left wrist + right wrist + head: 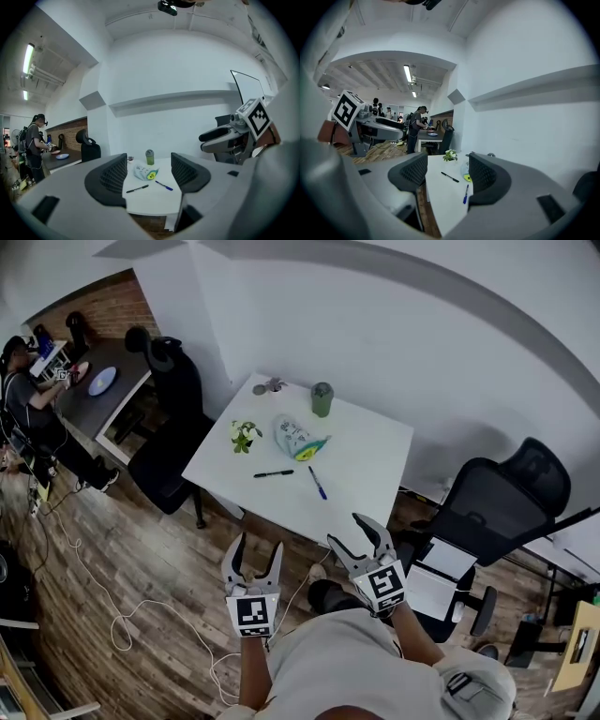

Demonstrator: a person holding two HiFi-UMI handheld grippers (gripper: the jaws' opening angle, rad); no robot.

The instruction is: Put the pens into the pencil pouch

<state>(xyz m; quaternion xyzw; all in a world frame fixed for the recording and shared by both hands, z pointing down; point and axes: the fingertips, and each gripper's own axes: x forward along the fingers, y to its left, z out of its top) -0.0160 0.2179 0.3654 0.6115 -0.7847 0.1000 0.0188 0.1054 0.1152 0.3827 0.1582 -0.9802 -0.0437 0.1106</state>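
On the white table (366, 442) a black pen (273, 473) and a blue pen (318, 482) lie side by side near the middle. Just beyond them sits the pale patterned pencil pouch (298, 438) with a yellow-green end. My left gripper (253, 563) hovers open above the wooden floor, short of the table's near edge. My right gripper (366, 538) is open too, near that edge. The left gripper view shows the black pen (137, 189), blue pen (164, 185) and pouch (145, 172) between the jaws. The right gripper view shows the black pen (450, 177) and blue pen (465, 194).
A green cup (322, 399) and a small grey object (271, 385) stand at the table's far edge, a small potted plant (244, 435) at its left. Black office chairs (173, 427) (497, 507) flank the table. A cable (122, 620) trails over the floor. A person (28, 399) stands at a far desk.
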